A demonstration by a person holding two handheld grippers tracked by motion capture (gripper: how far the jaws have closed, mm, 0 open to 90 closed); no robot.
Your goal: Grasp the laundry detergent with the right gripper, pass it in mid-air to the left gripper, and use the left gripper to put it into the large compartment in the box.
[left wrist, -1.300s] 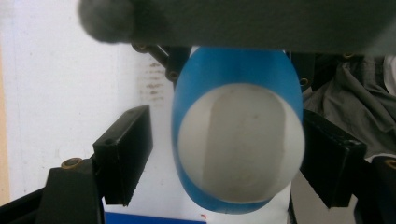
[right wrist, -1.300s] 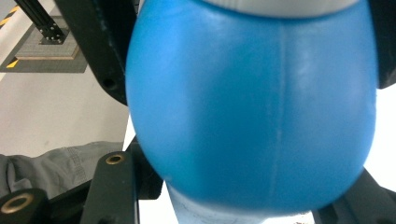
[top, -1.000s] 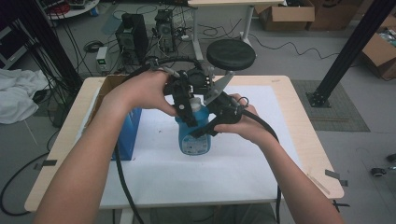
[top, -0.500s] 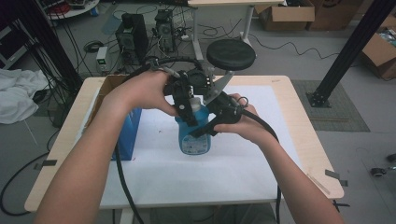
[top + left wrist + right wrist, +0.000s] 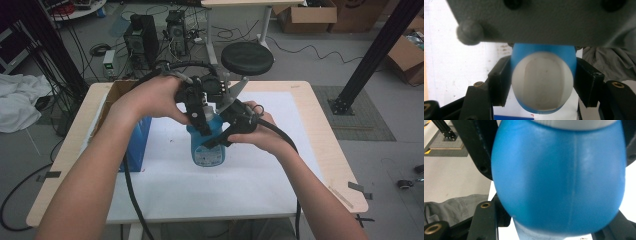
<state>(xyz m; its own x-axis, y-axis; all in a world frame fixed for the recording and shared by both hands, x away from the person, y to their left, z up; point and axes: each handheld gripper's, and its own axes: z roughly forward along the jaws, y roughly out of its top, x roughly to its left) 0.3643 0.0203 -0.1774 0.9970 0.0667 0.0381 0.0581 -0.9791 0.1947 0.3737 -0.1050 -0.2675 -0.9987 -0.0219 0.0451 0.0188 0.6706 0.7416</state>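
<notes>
On the white-topped bench (image 5: 165,190), both grippers pinch a blue bottle (image 5: 207,145): left gripper (image 5: 544,87) just closed on its white cap (image 5: 542,83), right gripper (image 5: 549,225) on its body; grey floor (image 5: 390,165), black stool (image 5: 247,57) behind.

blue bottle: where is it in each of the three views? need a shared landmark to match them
High view: blue bottle stands at table centre on the white mat, between both grippers.
Left gripper view: centre, seen from above, its white cap between the black jaws.
Right gripper view: its blue shoulder takes up most of the picture, close up.
Shared landmark: the white mat under the bottle.
</notes>
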